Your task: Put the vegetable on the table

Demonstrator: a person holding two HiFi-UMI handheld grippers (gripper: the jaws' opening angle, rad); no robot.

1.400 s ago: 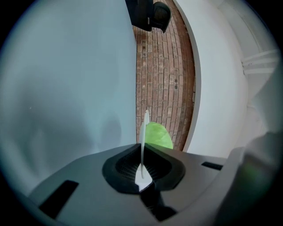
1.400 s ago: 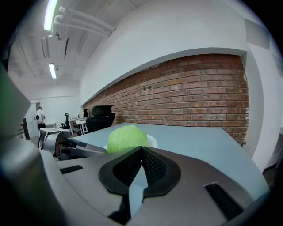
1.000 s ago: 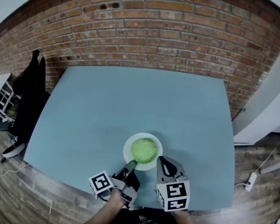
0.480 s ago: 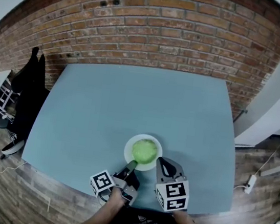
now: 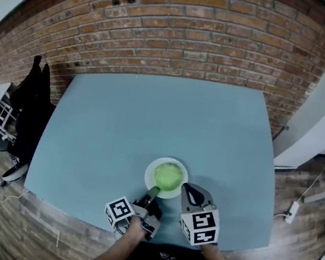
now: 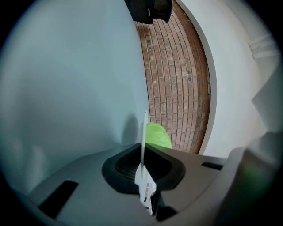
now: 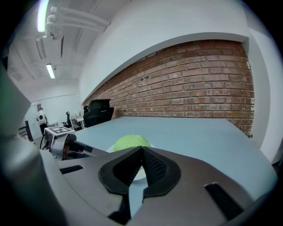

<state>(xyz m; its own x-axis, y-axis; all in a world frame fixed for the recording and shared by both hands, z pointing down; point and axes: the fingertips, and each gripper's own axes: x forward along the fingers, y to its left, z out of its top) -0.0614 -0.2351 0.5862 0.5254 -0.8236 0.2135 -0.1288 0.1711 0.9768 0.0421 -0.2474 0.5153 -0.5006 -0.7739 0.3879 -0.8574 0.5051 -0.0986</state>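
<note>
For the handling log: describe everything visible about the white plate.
The white plate is round, thin-rimmed and smooth, like plastic or ceramic. It lies flat over the near part of the blue-grey table; whether it rests there cannot be told. A round green vegetable fills its middle. The left tongs are shut on its near rim.

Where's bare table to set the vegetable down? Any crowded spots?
Free: the whole far half of the table toward the brick wall, plus wide strips left and right of the plate. Crowded: the near edge, where the plate holds the vegetable, the left tool grips its rim and the right tool sits close beside.
</note>
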